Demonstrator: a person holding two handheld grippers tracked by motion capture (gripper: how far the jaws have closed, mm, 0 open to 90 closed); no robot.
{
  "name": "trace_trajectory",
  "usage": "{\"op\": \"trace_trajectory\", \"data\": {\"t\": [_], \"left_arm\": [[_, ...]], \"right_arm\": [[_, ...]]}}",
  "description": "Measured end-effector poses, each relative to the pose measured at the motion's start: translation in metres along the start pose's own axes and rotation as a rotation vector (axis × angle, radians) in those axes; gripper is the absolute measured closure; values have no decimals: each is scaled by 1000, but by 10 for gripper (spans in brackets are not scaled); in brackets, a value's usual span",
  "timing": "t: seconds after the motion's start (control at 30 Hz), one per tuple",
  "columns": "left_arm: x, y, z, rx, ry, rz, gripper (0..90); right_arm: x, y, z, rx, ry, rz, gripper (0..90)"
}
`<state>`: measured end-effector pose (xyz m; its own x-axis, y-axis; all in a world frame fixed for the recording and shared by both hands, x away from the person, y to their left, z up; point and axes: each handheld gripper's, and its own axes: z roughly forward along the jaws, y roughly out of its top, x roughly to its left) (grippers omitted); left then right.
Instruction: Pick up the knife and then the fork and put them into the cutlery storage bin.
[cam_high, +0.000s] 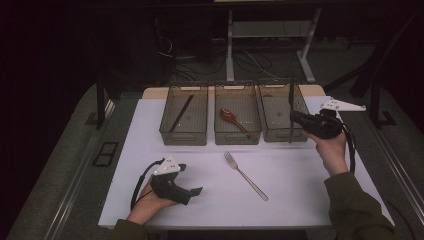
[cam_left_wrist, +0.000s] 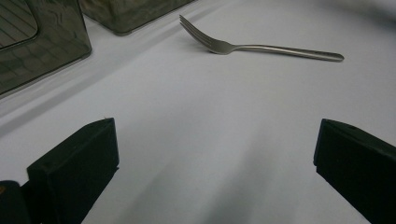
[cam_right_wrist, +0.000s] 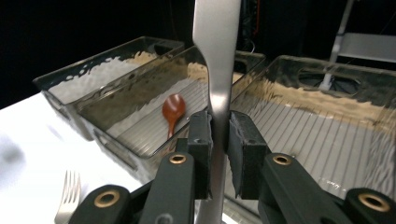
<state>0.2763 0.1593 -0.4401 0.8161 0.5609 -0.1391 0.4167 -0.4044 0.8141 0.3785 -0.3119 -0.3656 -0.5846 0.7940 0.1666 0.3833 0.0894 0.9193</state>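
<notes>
Nearest, at the table's (cam_high: 150, 210) front left, a person's left hand (cam_high: 145, 207) rests on the white surface holding the left tool (cam_high: 192, 192). In the left gripper view its two black jaws stand wide apart with nothing but bare white table between them.

A little farther in, near the middle of the table, a silver fork (cam_high: 245, 175) lies flat and alone, its tines pointing toward the far left and its handle toward the near right. It is well apart from both tools.

On the right side, the person's right hand (cam_high: 331, 150) is raised above the table, holding the right tool (cam_high: 295, 118). The jaws are clamped on a flat metal knife (cam_high: 290, 107), which stands roughly upright. In the right gripper view the pads press on either side of the steel strip, which rises past the top of the picture. In the high view the knife hangs over the near end of the right bin (cam_high: 282, 116).

Farthest, three clear, smoky plastic bins sit side by side across the back of the table. The left bin (cam_high: 184, 120) holds a dark thin stick, possibly a chopstick (cam_high: 181, 113), lying at an angle. The middle bin (cam_high: 238, 120) holds a reddish-brown spoon (cam_high: 231, 118) lying on its ribbed floor, bowl toward the far left.
</notes>
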Motion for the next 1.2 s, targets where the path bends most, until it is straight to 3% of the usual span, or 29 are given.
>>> {"op": "trace_trajectory", "data": {"t": [0.5,0.8,1.0,1.2], "left_arm": [[1,-1,1,3,1,-8,0],[2,-1,1,5,3,-7,0],[2,-1,1,3,0,-8,0],[2,-1,1,5,0,-6,0]], "right_arm": [[-15,14,3,-19,-35,-1,787],[-24,32,4,-20,-73,-13,787],[-39,43,10,21,-127,-23,787],[-53,35,22,101,-161,-19,787]]}}
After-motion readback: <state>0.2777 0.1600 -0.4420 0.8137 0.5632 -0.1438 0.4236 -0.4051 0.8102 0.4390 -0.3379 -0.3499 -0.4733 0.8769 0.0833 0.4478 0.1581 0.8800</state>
